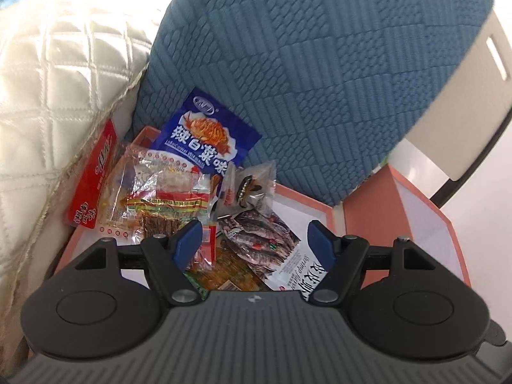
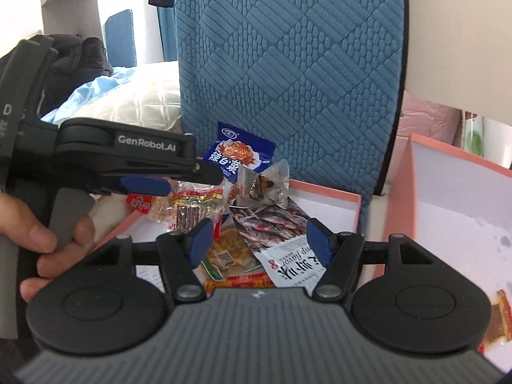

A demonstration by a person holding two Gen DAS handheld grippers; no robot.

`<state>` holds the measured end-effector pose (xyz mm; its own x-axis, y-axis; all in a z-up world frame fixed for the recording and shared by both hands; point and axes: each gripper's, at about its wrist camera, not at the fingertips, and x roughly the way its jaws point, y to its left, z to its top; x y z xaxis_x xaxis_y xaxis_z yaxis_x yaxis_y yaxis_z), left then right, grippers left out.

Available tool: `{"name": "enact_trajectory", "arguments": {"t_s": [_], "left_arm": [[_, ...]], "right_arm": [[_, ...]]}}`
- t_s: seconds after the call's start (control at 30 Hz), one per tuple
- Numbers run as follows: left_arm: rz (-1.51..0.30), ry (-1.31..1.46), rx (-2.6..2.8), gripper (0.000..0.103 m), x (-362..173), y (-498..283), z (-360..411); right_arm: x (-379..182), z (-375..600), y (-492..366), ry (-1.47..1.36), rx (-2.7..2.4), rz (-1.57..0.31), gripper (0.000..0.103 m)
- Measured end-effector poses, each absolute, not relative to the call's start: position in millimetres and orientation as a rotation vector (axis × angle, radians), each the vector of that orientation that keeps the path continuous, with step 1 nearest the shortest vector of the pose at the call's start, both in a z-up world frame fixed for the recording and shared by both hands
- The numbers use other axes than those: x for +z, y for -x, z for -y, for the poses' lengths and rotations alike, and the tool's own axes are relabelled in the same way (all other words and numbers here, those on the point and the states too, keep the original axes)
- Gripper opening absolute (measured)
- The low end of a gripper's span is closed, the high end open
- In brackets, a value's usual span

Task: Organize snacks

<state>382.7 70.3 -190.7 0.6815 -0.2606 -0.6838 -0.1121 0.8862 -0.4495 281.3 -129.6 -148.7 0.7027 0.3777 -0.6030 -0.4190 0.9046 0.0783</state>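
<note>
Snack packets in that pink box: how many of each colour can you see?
Blue packet: 1
Red packet: 1
Clear packets, one with meat sticks, one small: 2
White fish-print packet: 1
Orange packet: 1
Total: 6 that I can tell apart

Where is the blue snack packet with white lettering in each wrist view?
Left wrist: blue snack packet left of centre, leaning against the blue textured cushion, above the pile.
Right wrist: same packet just left of centre, beyond the left gripper.
Shared landmark: fish-print packet.
</note>
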Motion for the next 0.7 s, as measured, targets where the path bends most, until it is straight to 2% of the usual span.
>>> {"name": "enact_trajectory", "arguments": {"t_s": [0.5,0.6,0.7], "left_arm": [[-0.936,0.503,-0.131,0.075,-226.0,-459.2,-72.6],[-0.949,0.512,-0.151,0.067,-231.4,-473.3,-72.1],[-0.968,0.519,-0.158,0.064,-237.6,-485.2,-72.4]], "right_arm": [[-184.8,117.0,-341.0,0.078,0.489,-0.78,0.066],[-194.6,113.2,-357.3,0.094,0.483,-0.811,0.067],[-204.2,109.3,-370.6,0.108,0.479,-0.841,0.067]]}}
